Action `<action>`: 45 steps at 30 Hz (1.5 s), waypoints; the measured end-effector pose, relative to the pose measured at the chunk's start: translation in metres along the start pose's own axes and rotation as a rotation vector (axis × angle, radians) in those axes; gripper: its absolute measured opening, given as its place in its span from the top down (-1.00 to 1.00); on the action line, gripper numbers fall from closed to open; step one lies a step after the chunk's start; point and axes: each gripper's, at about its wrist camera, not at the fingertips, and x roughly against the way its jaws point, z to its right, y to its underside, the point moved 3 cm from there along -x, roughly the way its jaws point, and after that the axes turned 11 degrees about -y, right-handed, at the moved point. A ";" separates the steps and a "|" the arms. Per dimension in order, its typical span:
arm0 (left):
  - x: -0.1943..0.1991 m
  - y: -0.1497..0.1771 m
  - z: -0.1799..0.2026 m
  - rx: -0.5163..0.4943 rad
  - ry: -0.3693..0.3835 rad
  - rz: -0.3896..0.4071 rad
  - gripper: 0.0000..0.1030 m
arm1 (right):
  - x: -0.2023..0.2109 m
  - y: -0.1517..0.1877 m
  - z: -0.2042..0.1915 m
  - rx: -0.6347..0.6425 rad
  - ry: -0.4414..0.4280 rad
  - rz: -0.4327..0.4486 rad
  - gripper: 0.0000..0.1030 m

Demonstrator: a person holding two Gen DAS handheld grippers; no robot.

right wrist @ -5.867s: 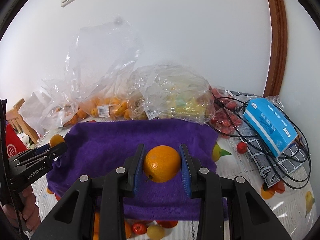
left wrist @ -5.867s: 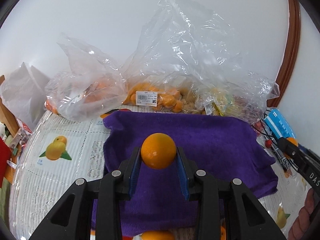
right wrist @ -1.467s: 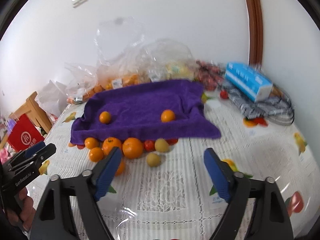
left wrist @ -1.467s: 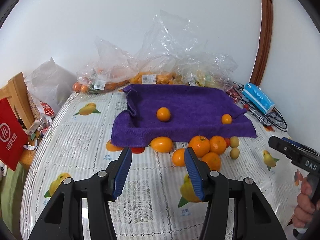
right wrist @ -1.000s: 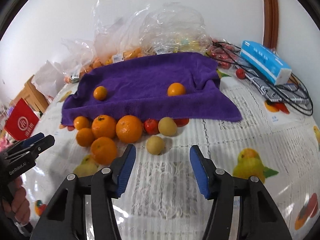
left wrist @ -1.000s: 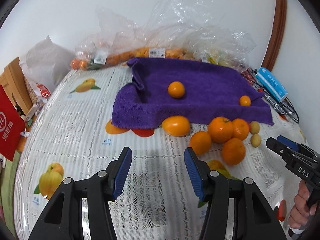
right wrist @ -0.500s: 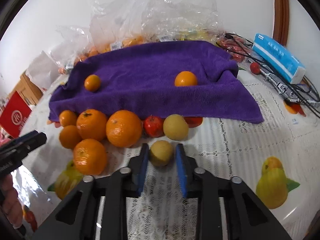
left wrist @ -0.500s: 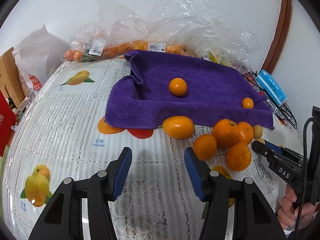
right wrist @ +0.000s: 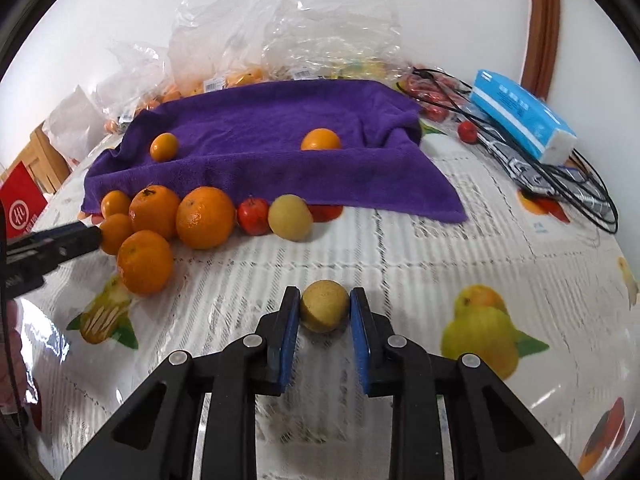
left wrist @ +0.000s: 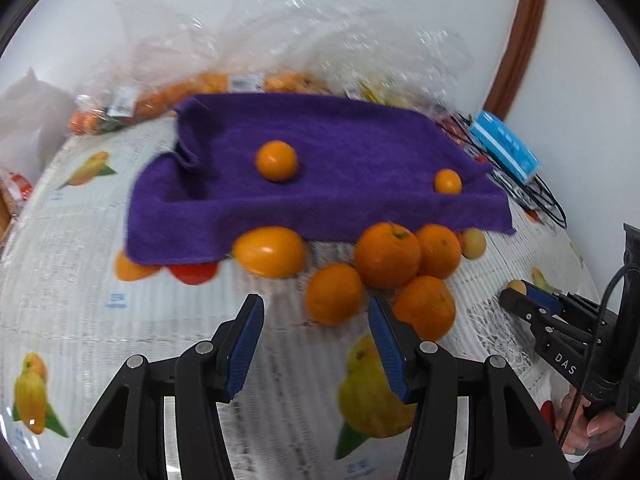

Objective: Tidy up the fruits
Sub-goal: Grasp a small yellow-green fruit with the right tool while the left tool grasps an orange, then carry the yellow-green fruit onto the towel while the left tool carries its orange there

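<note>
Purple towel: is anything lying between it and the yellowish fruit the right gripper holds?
Partly. The right gripper is shut on the yellowish fruit; a red fruit and a pale fruit lie along the purple towel's near edge, bare tablecloth beside them.

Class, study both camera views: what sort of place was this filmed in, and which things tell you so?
Probably a home dining table: a fruit-printed tablecloth, clear shopping bags of fruit against the wall, and a blue tissue pack beside tangled cables.
</note>
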 end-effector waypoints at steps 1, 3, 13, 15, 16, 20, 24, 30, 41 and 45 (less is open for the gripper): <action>-0.003 0.000 0.002 0.000 0.003 -0.008 -0.01 | 0.001 0.001 0.001 -0.001 -0.003 -0.001 0.51; -0.008 0.002 0.006 0.002 0.010 -0.024 0.05 | 0.002 0.003 0.003 -0.008 -0.007 0.001 0.51; -0.018 -0.002 0.022 -0.035 -0.048 0.005 0.30 | 0.003 0.004 0.006 -0.024 -0.023 0.001 0.50; -0.018 -0.001 0.024 -0.050 -0.073 0.020 0.38 | 0.003 0.004 0.006 -0.030 -0.030 0.003 0.50; -0.017 0.000 0.025 -0.050 -0.076 0.021 0.38 | 0.003 0.004 0.007 -0.033 -0.035 0.004 0.50; -0.013 0.001 0.022 -0.038 -0.065 0.019 0.39 | 0.004 0.004 0.009 -0.044 -0.049 0.008 0.50; -0.008 0.002 0.017 -0.020 -0.075 0.016 0.39 | 0.004 0.004 0.009 -0.048 -0.053 0.011 0.50; 0.004 0.006 0.007 0.008 -0.076 0.022 0.39 | 0.005 0.005 0.012 -0.064 -0.076 0.020 0.51; 0.032 0.008 -0.014 0.039 -0.092 0.071 0.39 | 0.016 0.003 0.000 -0.043 -0.088 0.062 0.51; 0.044 0.001 -0.017 0.052 -0.094 0.106 0.38 | 0.025 -0.006 -0.012 -0.023 -0.094 0.078 0.51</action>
